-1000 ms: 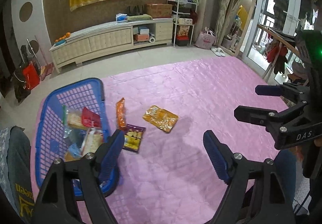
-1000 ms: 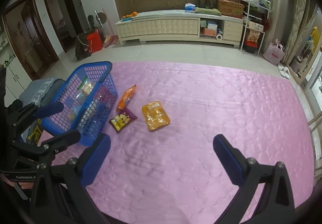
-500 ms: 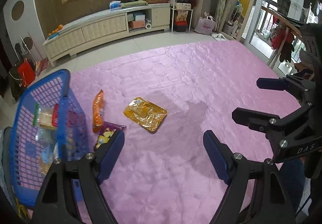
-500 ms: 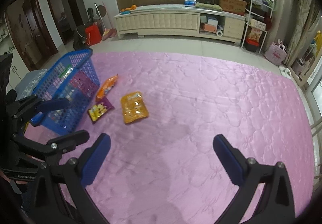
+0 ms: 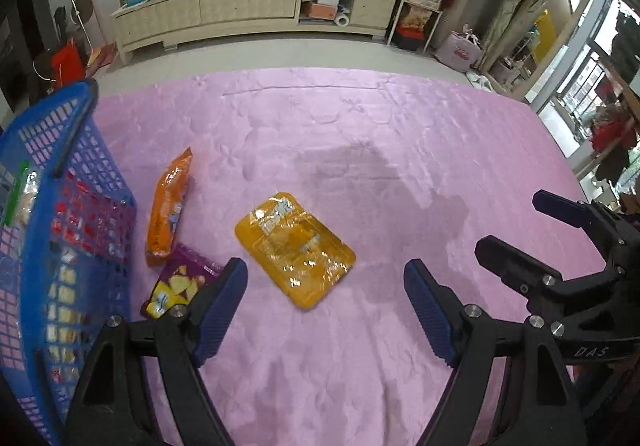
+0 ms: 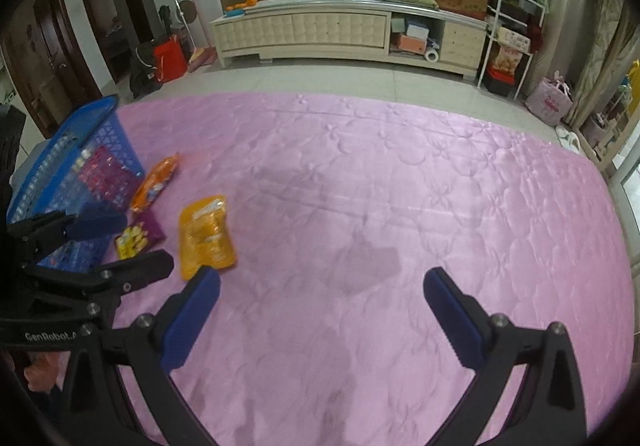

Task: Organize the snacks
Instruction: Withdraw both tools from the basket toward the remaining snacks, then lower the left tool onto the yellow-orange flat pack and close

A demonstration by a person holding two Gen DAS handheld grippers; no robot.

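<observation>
blue basket (image 5: 60,181) already holds several snacks, maybe five. orange packet (image 5: 170,201), purple packet (image 5: 180,282) and yellow pouch (image 5: 294,248) lie outside on pink quilt (image 5: 360,149). left gripper (image 5: 325,310) and right gripper (image 6: 320,312) both wide, empty.

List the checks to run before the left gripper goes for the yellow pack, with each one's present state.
1. Left gripper open and holding nothing: ok.
2. Right gripper open and holding nothing: ok.
3. Yellow pack lies flat on the pink quilt, apart from the other snacks: ok.
4. Yellow pack centred between the left fingers: not ok, it sits ahead of them.
5. Orange bag and purple bag outside the basket, waiting: ok.
6. Room left in the basket: cannot tell.
</observation>
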